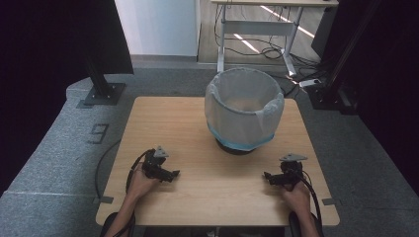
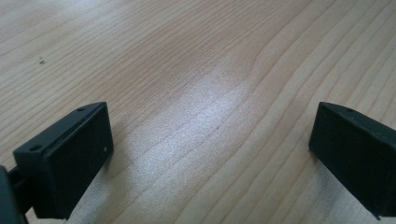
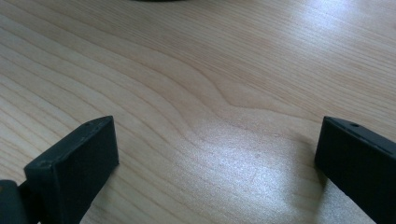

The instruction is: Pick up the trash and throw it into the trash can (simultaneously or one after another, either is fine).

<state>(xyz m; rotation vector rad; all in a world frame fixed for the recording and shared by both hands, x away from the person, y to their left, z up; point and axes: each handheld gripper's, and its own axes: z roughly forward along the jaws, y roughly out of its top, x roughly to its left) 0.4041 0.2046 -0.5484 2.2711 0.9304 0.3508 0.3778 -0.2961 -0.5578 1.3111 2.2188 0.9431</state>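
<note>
Both pairs of jaws stand wide apart with nothing but bare wood grain between them: the left gripper (image 2: 212, 140) and the right gripper (image 3: 217, 158) each hover low over the table (image 1: 173, 123), two grippers, one to a hand. From the high view the left gripper (image 1: 174, 174) sits at about 8 o'clock on the tabletop and the right gripper (image 1: 267, 176) at about 4 o'clock, well apart, their tips pointing inward. That view alone takes in the single bin (image 1: 244, 111), lined with a pale bag, standing at 12 o'clock, well clear of both grippers.
</note>
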